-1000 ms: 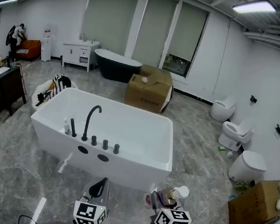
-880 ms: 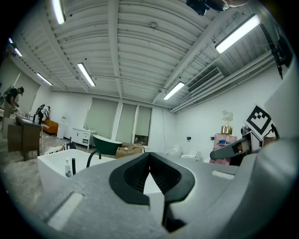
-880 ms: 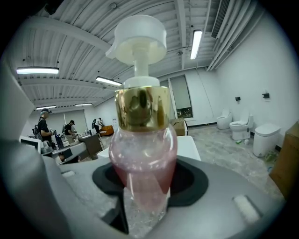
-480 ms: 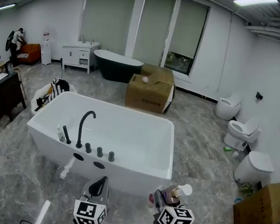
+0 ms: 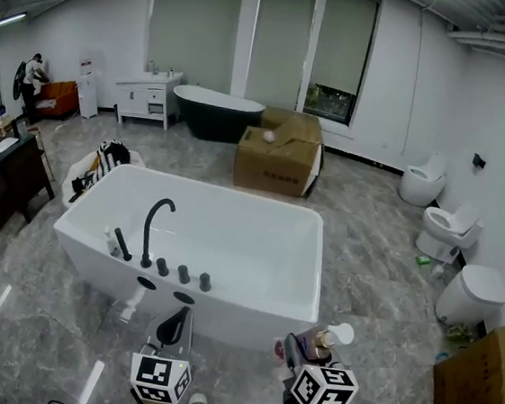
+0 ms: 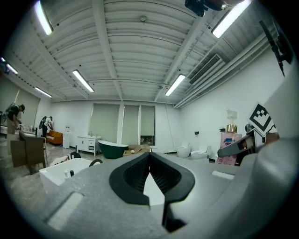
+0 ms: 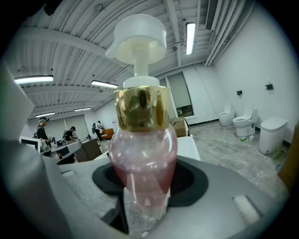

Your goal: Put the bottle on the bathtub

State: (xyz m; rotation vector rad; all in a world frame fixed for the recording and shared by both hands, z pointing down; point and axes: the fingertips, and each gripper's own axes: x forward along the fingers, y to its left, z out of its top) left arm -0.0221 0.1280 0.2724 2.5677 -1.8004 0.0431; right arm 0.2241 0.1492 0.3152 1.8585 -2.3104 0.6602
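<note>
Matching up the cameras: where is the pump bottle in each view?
Head view: pump bottle at the bottom, right of centre.
Left gripper view: bottle small, at the right edge.
Right gripper view: bottle fills the centre, between the jaws.
Shared landmark: white bathtub, centre in the head view, lower left in the left gripper view, behind the bottle in the right gripper view.

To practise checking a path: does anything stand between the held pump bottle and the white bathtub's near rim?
Nothing visible does. Only bare floor lies between the pump bottle and the near rim of the white bathtub. The black faucet and knobs occupy that rim's left part; its right part is bare.
</note>
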